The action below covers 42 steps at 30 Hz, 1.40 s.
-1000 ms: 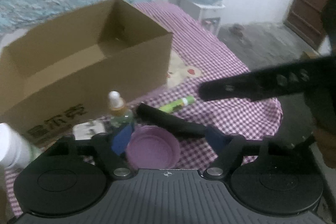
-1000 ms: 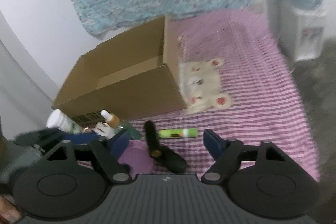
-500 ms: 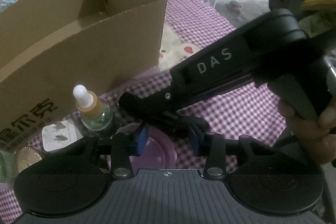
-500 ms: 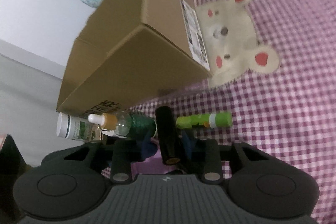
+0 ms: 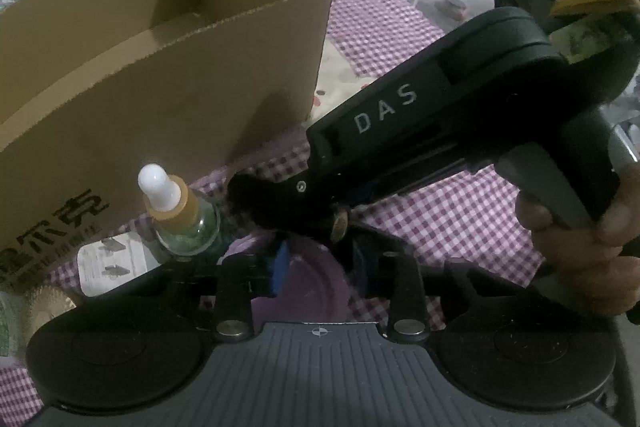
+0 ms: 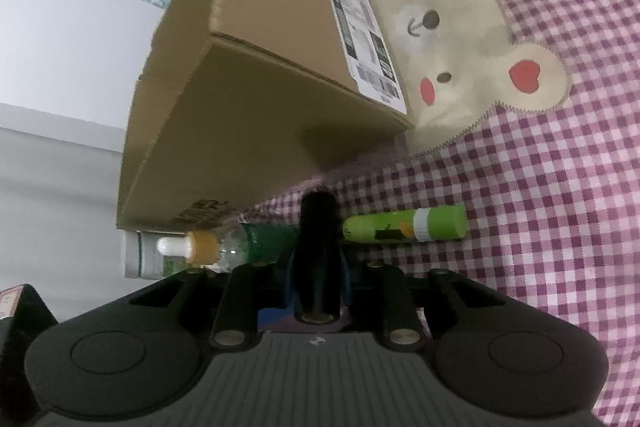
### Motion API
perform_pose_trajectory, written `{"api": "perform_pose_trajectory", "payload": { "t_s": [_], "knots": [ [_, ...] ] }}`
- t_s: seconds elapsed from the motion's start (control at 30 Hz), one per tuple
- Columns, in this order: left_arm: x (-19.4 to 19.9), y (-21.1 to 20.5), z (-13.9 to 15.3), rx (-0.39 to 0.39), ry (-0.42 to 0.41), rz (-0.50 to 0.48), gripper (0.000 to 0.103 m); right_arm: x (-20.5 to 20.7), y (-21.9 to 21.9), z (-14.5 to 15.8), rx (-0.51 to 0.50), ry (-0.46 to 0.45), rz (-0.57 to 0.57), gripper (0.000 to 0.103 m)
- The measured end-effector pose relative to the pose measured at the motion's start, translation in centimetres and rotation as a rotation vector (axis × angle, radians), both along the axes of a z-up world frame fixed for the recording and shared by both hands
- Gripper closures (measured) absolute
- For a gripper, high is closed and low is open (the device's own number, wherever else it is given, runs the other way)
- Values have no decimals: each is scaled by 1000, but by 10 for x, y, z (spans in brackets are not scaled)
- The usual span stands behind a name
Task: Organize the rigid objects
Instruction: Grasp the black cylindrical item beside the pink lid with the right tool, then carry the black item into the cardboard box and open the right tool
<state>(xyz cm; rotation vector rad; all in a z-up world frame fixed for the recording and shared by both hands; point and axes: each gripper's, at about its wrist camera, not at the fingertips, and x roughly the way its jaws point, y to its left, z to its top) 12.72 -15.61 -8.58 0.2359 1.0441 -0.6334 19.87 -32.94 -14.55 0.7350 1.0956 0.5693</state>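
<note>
While the right gripper [image 6: 318, 281] closes its jaws on the black cylinder [image 6: 318, 227] – grasped for boxing – the left gripper [image 5: 320, 263] closes around the purple bowl [image 5: 308, 287] beside the cardboard box [image 5: 160, 87].

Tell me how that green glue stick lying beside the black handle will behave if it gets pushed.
The green glue stick is a smooth cylinder lying on its side, so it will probably roll. It looks stiff and light. The soft checked cloth beneath may slow it.
</note>
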Motion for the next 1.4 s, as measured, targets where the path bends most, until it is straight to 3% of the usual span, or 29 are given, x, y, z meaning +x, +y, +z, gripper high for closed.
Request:
{"api": "perform_pose_trajectory", "payload": {
  "t_s": [0.4, 0.67, 0.83, 0.93, 1.1, 1.4],
  "knots": [
    [-31, 12, 55, -119, -71, -37, 72, -52, -20, 51, 34, -73, -73, 79],
    [-52, 50, 118, -255, -195, -12, 71, -95, -2, 134, -4, -215, -58, 79],
    [-47, 80, 135, -274, -290, 98, 70, -70, 38, 180, -22, -312, 29, 79],
    [-39, 100, 129, -252, -298, 188, 70, -37, 67, 183, -41, -313, 87, 79],
    [-26, 132, 111, -228, -255, 312, 70, 25, 125, 171, -123, -223, 161, 79],
    [-9, 171, 102, -168, -213, 433, 69, 109, 211, 100, -283, 63, 274, 78]
  ]
}}
